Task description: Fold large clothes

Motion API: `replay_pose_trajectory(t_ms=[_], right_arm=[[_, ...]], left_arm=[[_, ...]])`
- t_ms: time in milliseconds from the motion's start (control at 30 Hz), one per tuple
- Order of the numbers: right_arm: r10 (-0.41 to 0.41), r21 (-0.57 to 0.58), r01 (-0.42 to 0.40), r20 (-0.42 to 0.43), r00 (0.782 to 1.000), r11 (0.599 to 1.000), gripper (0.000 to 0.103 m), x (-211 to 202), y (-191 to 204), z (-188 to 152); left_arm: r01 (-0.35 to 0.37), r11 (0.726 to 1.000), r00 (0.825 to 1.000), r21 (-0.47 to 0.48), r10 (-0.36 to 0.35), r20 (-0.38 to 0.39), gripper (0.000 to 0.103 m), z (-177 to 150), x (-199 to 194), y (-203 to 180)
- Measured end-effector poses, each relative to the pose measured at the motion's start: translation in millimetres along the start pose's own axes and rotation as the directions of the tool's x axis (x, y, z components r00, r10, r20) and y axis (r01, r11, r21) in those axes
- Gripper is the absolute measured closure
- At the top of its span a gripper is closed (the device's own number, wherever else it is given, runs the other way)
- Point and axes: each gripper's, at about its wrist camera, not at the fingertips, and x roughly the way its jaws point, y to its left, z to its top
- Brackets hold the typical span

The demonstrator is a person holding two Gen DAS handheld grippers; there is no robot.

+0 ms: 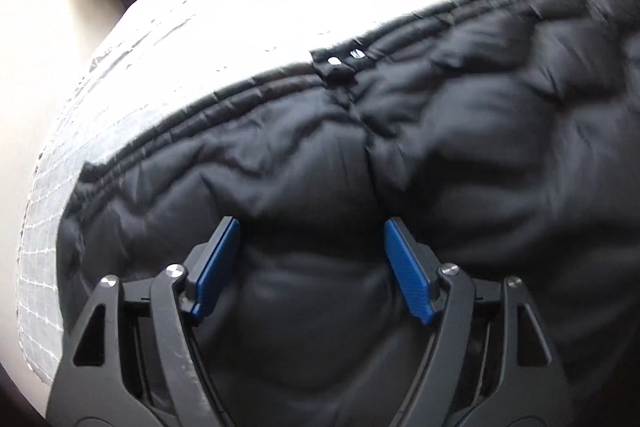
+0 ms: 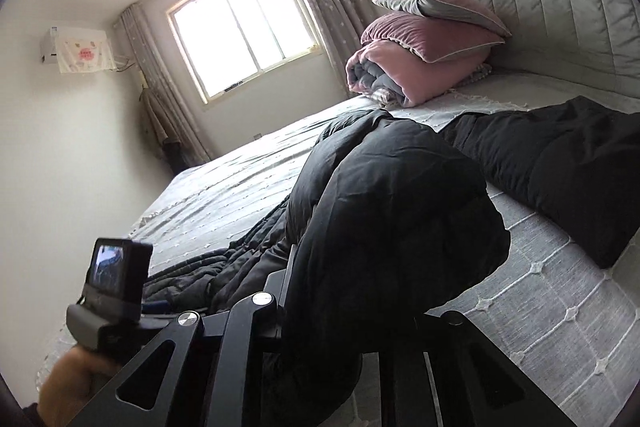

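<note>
Right gripper jaws are buried under the black puffer coat, so can't tell their state. Left gripper jaws gape wide over it, blurry. Grey bed, bright window.

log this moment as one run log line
phase: folding | left gripper: open over black puffer jacket | right gripper: shut on jacket fold, lifted | surface: bed

Black puffer jacket bulges between right gripper jaws over bed.
</note>
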Motion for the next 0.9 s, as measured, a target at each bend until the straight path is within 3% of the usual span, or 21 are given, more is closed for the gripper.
replay_pose_trajectory(t_ms=[200,367,500,567,633,733,833,900], right_arm=[[0.009,0.026,-0.009,-0.023,1.000,1.000,0.088,3,-6,0],[0.005,0.061,-0.002,-0.053,0.999,0.998,0.088,7,-14,1],[0.001,0.083,0.004,-0.057,0.998,0.997,0.088,6,-20,2],[-0.008,0.087,0.012,-0.050,0.999,0.996,0.088,3,-22,3],[-0.012,0.098,0.016,-0.043,0.999,0.995,0.088,0,-22,3],[-0.008,0.109,0.013,-0.049,0.999,0.994,0.088,-3,-24,2],[-0.034,0.086,0.038,-0.046,0.998,0.996,0.088,-2,-19,0],[-0.041,0.088,0.045,-0.045,0.998,0.995,0.088,-2,-18,-1]], left_arm=[[0.034,0.995,0.995,-0.093,-0.043,-0.090,0.028,31,41,17],[0.093,0.983,0.991,-0.158,-0.107,-0.086,0.028,32,37,53],[0.104,0.963,0.993,-0.247,-0.114,-0.027,0.028,15,13,113],[0.108,0.943,0.992,-0.314,-0.122,-0.024,0.027,-10,12,148],[0.101,0.923,0.988,-0.371,-0.136,-0.069,0.027,-38,29,180],[0.117,0.883,0.988,-0.455,-0.150,-0.036,0.027,-72,36,224],[0.140,0.824,0.984,-0.548,-0.178,-0.017,0.027,-86,28,246],[0.101,0.816,0.991,-0.570,-0.133,-0.016,0.027,-87,14,242]])
